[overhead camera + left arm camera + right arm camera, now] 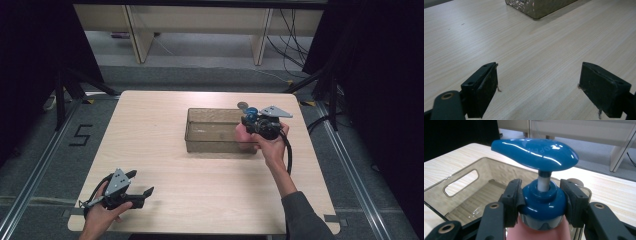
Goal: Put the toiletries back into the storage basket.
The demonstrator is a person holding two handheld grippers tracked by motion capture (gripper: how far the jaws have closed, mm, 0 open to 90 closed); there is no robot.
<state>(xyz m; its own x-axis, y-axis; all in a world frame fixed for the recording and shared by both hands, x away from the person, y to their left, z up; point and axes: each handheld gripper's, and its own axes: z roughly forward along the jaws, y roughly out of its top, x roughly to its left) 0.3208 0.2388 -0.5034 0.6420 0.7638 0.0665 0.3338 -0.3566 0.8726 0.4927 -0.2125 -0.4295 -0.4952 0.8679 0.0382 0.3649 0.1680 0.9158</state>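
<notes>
Right tongs (pixel 541 202) are clamped on the pump bottle's (pixel 541 205) blue collar, bottle upright, just above the clear bin (pixel 461 187); left tongs (pixel 131 190) rest apart, far away on the counter (pixel 200 190).

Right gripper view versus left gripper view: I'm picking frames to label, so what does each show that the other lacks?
The right gripper view has the right claw shut on a blue pump bottle at the far wall of the clear bin, and a white shelf leg behind. The left gripper view has the left claw open over bare wood. Both share the table and the clear bin.
</notes>
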